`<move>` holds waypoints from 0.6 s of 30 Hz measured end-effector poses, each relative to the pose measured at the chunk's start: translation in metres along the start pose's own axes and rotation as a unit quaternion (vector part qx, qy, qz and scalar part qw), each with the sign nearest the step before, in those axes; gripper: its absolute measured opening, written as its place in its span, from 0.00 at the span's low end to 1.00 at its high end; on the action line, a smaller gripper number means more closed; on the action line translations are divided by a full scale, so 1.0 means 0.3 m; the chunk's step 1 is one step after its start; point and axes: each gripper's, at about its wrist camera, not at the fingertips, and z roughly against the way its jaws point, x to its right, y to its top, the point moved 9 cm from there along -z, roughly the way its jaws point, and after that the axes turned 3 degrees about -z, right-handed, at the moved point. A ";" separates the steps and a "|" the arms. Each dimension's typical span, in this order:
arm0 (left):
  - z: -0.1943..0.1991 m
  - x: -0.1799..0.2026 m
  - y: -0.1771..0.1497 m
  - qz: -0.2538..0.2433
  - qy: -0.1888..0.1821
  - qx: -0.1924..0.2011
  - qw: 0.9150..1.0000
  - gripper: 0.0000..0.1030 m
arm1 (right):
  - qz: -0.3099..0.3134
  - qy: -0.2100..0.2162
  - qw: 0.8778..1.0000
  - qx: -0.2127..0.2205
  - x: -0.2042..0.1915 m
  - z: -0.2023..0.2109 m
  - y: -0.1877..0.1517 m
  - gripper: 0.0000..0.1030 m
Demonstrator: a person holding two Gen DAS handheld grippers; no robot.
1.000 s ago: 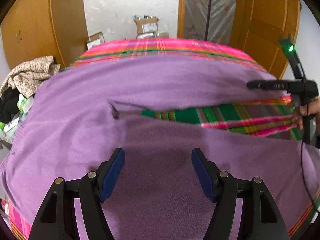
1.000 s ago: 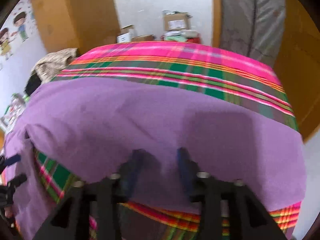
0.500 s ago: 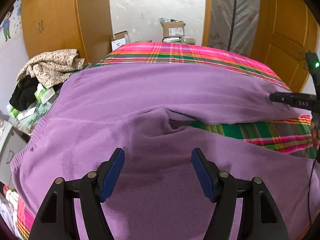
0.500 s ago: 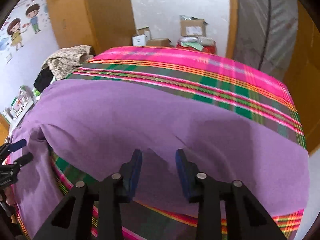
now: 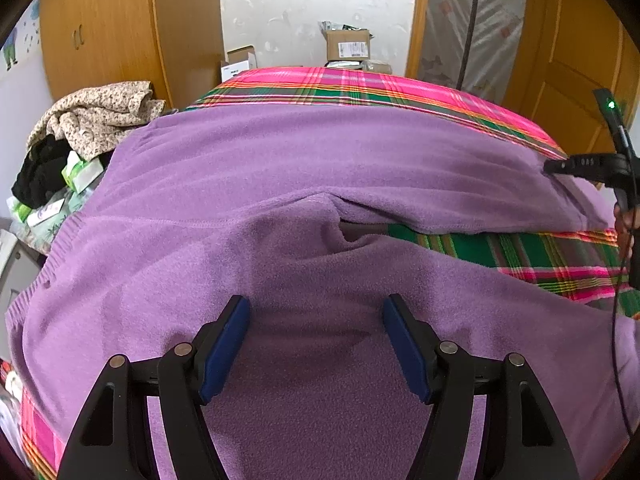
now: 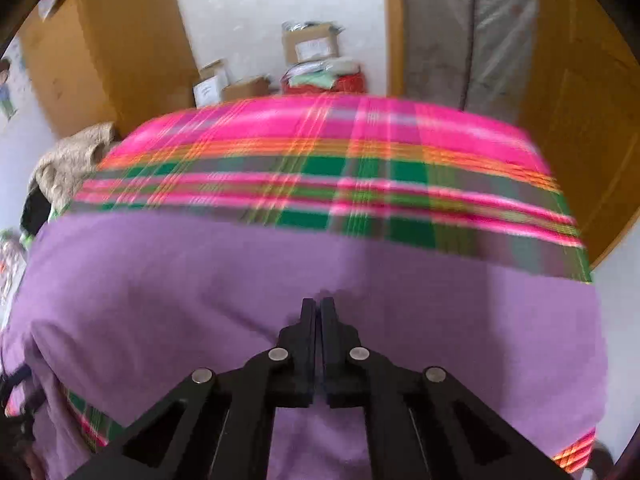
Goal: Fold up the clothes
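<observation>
A large purple fleece garment [image 5: 320,160] lies spread over a bed with a pink and green plaid cover [image 5: 360,88]. It splits into two parts towards the right, with plaid showing between them. My left gripper [image 5: 315,304] hovers open over the near part, its blue pads [image 5: 224,340] wide apart with nothing pinched. In the right wrist view the picture is blurred. There my right gripper [image 6: 318,302] is shut, fingertips together on the purple garment [image 6: 200,280] near its far edge. From the left wrist view, the right gripper [image 5: 554,168] touches the far part's right end.
A heap of floral and dark clothes [image 5: 100,116] and small packets [image 5: 76,172] sit left of the bed. Cardboard boxes [image 5: 347,44] stand beyond the far end. Wooden wardrobes [image 5: 100,40] and a wooden door [image 5: 568,60] flank the room. A cable [image 5: 616,340] hangs at the right.
The right gripper's jaws went from wide open to shut on the purple fabric, and its view shifted with blur. The left gripper stayed open while moving a little across the garment.
</observation>
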 end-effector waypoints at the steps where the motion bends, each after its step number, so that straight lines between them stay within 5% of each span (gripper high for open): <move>1: 0.002 0.003 -0.001 -0.001 0.001 0.000 1.000 0.69 | -0.003 0.022 1.000 0.004 -0.019 0.009 0.012 0.03; 10: 0.001 0.002 0.002 -0.002 0.001 0.000 1.000 0.70 | 0.068 0.027 0.997 -0.031 -0.159 -0.111 0.022 0.03; 14: 0.001 0.002 0.003 -0.001 0.001 -0.001 1.000 0.70 | 0.023 0.003 0.999 -0.035 -0.086 -0.129 0.066 0.07; 18: 0.002 0.003 0.001 -0.001 0.002 0.000 1.000 0.70 | 0.028 0.023 0.999 -0.024 -0.103 -0.042 0.017 0.07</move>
